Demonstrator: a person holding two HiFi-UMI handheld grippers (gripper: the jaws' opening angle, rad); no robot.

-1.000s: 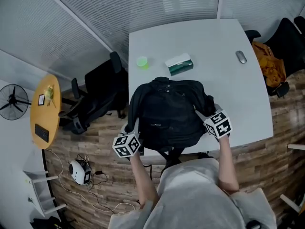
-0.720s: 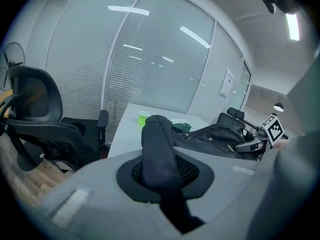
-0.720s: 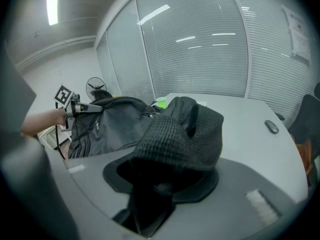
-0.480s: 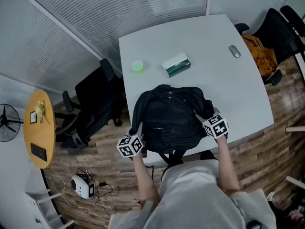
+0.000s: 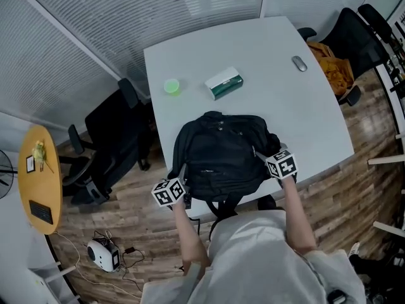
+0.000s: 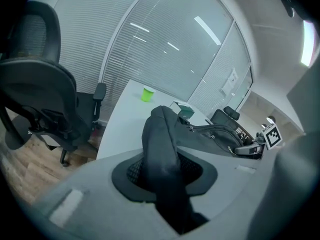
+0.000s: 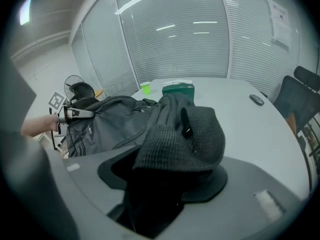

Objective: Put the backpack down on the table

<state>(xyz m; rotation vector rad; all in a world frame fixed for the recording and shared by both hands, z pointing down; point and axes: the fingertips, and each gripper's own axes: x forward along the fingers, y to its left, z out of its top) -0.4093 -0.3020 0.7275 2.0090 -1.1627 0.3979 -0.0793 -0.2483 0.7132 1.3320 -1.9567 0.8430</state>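
Nearest, the left claw point(image 5: 180, 177) is opening with a black shoulder strap point(image 6: 160, 139) standing between its jaws. The right claw point(image 5: 262, 155) is opening too, and a padded strap point(image 7: 185, 139) slumps across its gap. The backpack point(image 5: 221, 154) lies on the counter point(image 5: 253, 49) at its near edge, with some webbing hanging over that edge. To finish well, let both claws spread fully before drawing back. Pull them away evenly so neither strap snags and drags the bag off the edge. Farther on, the green cup point(image 5: 171, 86), box point(image 5: 223, 83) and mouse point(image 5: 299, 63) sit well apart from the bag and need no care.
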